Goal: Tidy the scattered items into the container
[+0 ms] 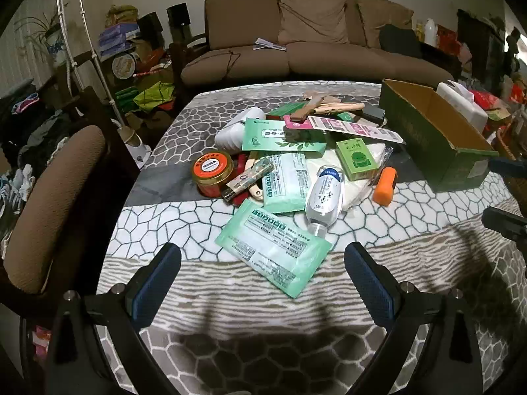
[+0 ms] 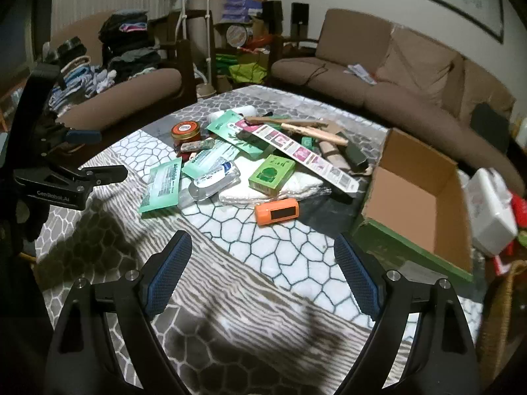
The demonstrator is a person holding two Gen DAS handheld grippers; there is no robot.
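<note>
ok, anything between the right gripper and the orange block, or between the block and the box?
Nothing visible. The right gripper is open over bare cloth; the orange block lies apart from the pile, and the cardboard box is open to its right.

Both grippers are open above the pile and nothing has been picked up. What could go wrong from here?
1. The clear bottle lies on top of the wipes packs and a white bag; pulling a pack out could probably set it rolling.
2. The long pink strip bridges several items, so lifting it may drag the wooden pieces beneath.
3. The cardboard box sits near the table's right side; a hard drop could nudge it toward the edge.
</note>
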